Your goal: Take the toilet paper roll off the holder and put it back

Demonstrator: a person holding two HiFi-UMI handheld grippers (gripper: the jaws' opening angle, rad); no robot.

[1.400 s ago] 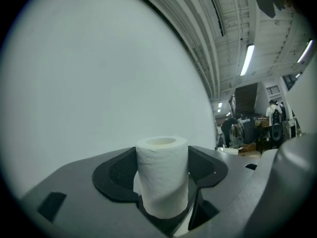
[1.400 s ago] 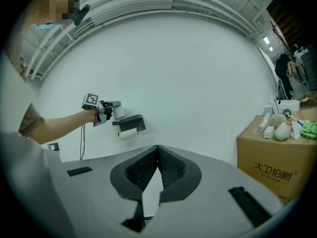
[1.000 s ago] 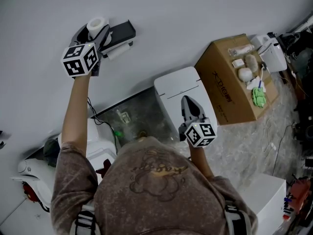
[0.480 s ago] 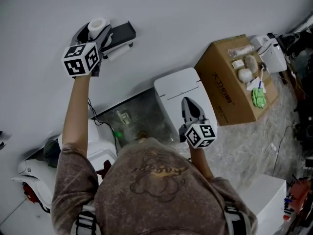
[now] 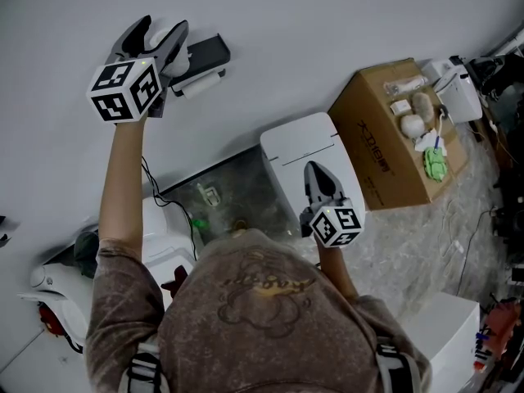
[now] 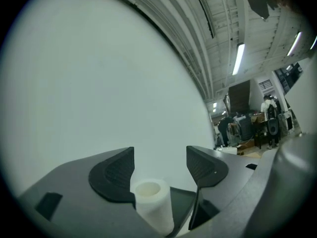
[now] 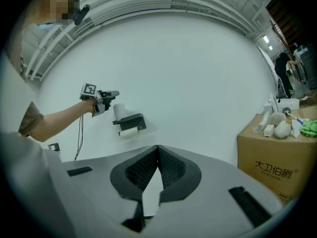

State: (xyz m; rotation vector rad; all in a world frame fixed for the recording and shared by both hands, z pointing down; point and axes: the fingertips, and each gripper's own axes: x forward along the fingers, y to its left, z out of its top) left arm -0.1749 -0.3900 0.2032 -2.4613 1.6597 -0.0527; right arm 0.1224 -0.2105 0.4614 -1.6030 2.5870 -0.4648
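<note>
The white toilet paper roll [image 7: 119, 111] stands upright on top of the black wall holder [image 7: 132, 121]. My left gripper [image 5: 164, 28] is held high against the white wall, just up and left of the holder [image 5: 208, 52]. It is open, and the roll [image 6: 152, 207] stands low between the jaws, clear of both pads. From across the room, the left gripper [image 7: 111, 94] shows above and left of the roll. My right gripper [image 5: 320, 175] hangs low over a white toilet tank [image 5: 301, 150]. Its jaws are shut with nothing between them, as the right gripper [image 7: 157, 155] view shows.
A cardboard box [image 5: 383, 142] with several small items on top stands to the right of the tank. A dull metal panel [image 5: 229, 191] and a cable [image 5: 151, 178] lie below the holder. People [image 6: 270, 108] stand far off at the right.
My left gripper has pulled up and to the left, away from the roll, which stays on the holder. The right gripper has not moved.
</note>
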